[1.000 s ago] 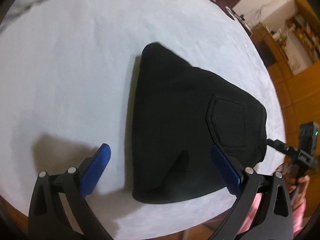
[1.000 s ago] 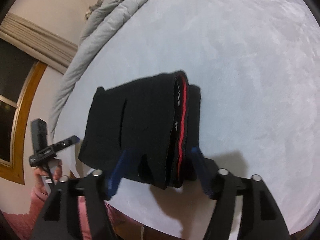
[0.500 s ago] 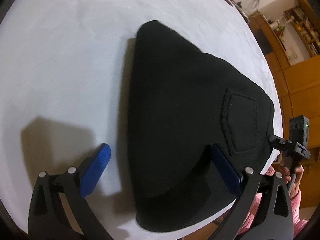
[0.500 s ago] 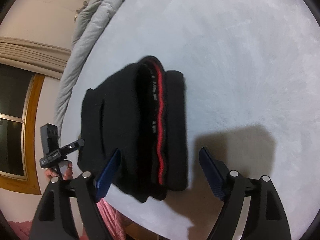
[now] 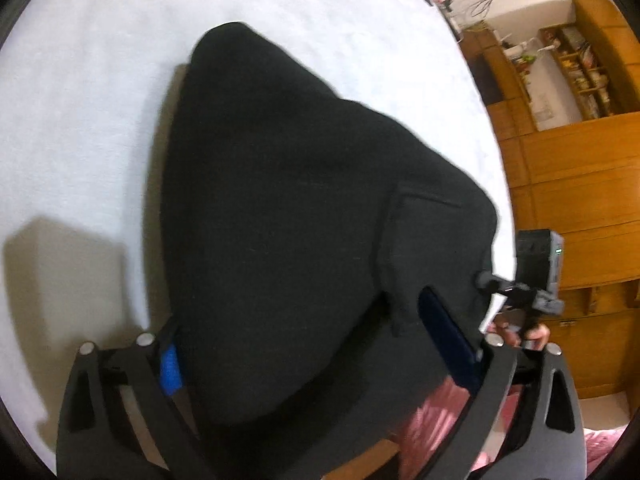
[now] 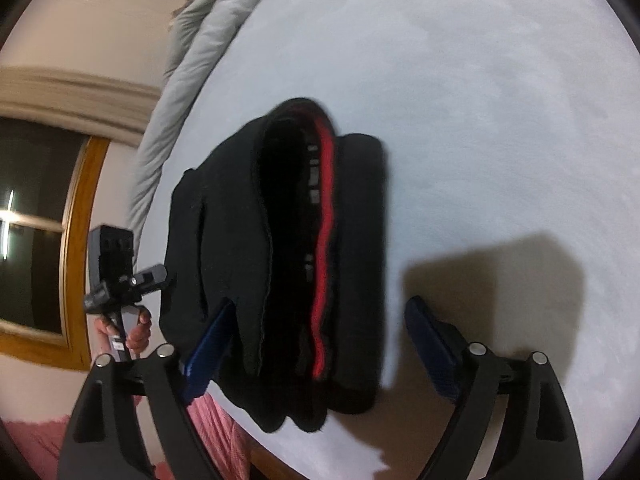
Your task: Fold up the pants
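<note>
The black pants [image 5: 304, 216] lay folded into a thick bundle on the pale bed sheet [image 5: 100, 100], close to the near edge of the bed. From the left wrist view, the bundle filled most of the picture, a patch pocket [image 5: 432, 240] showing on its right side. The left claw [image 5: 316, 352] straddled the near end of that bundle, jaws wide and narrowing at that moment. Its left blue pad [image 5: 171, 370] sat right at the fabric's edge, partly tucked behind it, while the right pad [image 5: 448, 344] lay over the dark cloth; whether either pad pressed in could not be told.

Over on the right wrist view, the stacked layers faced the camera edge-on, with a red stripe [image 6: 324, 240] running down between the folds. The right claw [image 6: 316, 340] also stood spread around the bundle's near end and was closing. Its left pad [image 6: 208, 352] was against or just over the cloth, but the right pad [image 6: 432, 348] stood clear of the fabric, over bare sheet and its own shadow.

Each view caught the other gripper's handle in a hand [image 6: 136, 328] at the bed's edge. A rumpled grey blanket [image 6: 192, 60] lay along the far side of the bed, and wooden cabinets [image 5: 568, 200] stood beyond.
</note>
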`<state>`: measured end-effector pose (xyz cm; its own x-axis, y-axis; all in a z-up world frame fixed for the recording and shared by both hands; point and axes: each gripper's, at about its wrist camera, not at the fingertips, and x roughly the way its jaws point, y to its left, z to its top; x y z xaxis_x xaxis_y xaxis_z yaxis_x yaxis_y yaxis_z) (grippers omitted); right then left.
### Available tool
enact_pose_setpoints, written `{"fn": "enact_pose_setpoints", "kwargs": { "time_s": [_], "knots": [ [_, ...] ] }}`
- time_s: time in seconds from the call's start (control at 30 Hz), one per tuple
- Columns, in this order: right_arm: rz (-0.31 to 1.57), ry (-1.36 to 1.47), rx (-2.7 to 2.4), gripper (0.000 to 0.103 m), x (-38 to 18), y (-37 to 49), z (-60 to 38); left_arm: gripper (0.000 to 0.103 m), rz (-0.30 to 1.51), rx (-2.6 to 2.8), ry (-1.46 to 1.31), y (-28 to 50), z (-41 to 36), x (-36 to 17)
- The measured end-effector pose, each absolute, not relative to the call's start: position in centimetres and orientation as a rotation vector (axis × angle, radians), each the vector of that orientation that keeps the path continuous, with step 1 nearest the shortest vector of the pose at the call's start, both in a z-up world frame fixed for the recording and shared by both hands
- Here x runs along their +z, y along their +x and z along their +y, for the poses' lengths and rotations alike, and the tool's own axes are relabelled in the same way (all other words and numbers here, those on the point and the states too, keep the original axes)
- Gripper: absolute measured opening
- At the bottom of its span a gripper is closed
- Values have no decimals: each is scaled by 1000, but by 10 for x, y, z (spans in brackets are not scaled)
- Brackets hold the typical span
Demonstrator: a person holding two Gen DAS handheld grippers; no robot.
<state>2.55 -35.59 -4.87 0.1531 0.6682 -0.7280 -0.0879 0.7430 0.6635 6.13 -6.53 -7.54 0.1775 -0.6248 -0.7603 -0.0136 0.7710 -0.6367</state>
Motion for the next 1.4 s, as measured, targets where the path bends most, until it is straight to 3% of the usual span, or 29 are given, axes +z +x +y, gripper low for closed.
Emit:
{"fn": "enact_pose_setpoints", "kwargs": {
  "time_s": [0.17, 0.2, 0.23, 0.33, 0.7, 0.97, 1.17, 1.4],
  "knots": [
    [1296, 519, 580, 49, -48, 23, -354, 62, 1348, -397, -501, 54, -71, -76],
    [1280, 533, 592, 42, -45, 21, -356, 49, 1345, -380, -511, 53, -66, -75],
    [1269, 542, 599, 39, -43, 19, -357, 39, 1340, -367, -529, 52, -62, -74],
    [1247, 539, 597, 36, -37, 15, -358, 28, 1310, -352, -554, 50, -59, -67],
    [1135, 464, 594, 32, 24, 19, -355, 24, 1178, -435, -522, 58, -81, -14],
    [1045, 425, 551, 31, 63, 76, -392, 25, 1060, -478, -473, 125, -122, 20],
    [1067, 458, 524, 31, 40, 139, -412, 25, 1048, -444, -478, 173, -119, 9],
    [1146, 572, 480, 33, -36, 178, -432, 24, 1134, -377, -508, 189, -98, -50]
  ]
}}
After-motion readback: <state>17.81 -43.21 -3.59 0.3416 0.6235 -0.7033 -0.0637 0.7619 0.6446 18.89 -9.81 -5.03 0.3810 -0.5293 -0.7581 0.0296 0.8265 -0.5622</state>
